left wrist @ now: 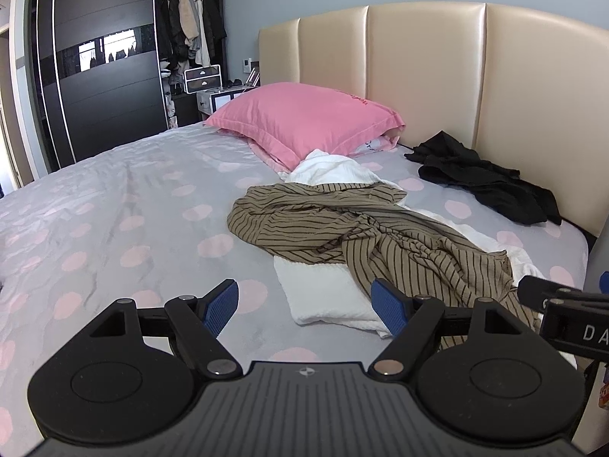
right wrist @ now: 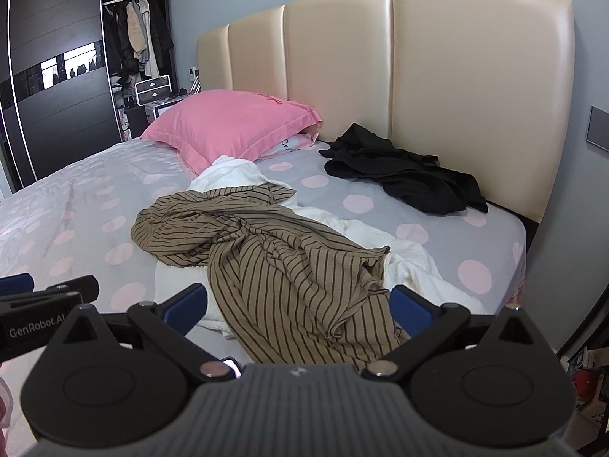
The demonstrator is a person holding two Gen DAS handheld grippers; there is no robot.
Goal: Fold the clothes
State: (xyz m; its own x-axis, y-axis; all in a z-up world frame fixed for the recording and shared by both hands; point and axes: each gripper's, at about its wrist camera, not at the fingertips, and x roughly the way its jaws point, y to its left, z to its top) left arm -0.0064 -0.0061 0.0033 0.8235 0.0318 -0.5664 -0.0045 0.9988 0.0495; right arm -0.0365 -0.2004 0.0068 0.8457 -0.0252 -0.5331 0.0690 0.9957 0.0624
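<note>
both claws, left point(left wrist: 304, 306) and right point(right wrist: 298, 310), were released and empty above the bed point(right wrist: 68, 205), where the striped shirt point(right wrist: 266, 251) lay crumpled on a white cloth point(right wrist: 403, 251), likely soft and light, best taken at its near hem.

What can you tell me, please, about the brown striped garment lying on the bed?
The striped garment is tan-brown with thin dark stripes, of thin, soft-looking fabric. It lies unfolded and crumpled, twisted into a bunch near its middle, stretched diagonally across the bed. It rests partly on a white garment that shows beyond and beside it. Its near end lies in front of the right gripper, whose jaws are open; nothing grips it.
</note>
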